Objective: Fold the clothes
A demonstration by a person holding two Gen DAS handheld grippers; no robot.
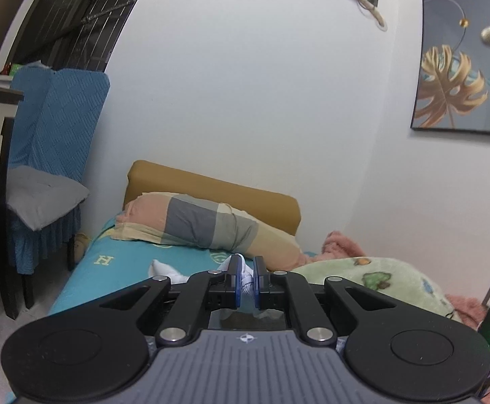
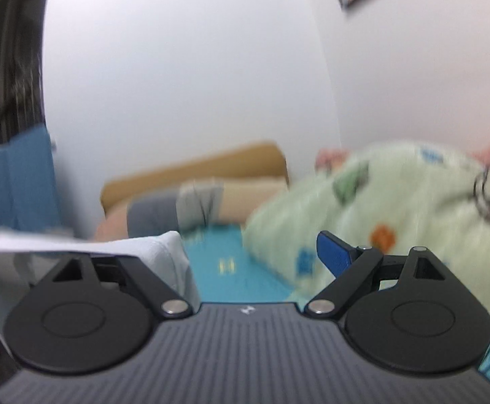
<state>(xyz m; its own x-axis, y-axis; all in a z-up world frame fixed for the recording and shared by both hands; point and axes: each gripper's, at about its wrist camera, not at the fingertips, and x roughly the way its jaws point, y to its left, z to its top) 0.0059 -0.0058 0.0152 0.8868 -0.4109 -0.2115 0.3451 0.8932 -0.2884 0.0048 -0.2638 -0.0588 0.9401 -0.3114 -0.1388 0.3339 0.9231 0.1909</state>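
cloth: white, pinched at a bunched fold over the bed, near the pillow | left tool: clamped tight on it | right tool: jaws wide, cloth draped over its left finger, ungripped

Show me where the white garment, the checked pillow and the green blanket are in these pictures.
white garment (image 1: 246,277): left wrist view, the bunched cloth pinched between the claw's blue pads.
checked pillow (image 1: 207,224): left wrist view, its grey middle patch.
green blanket (image 2: 396,202): right wrist view, the blurred upper fold.
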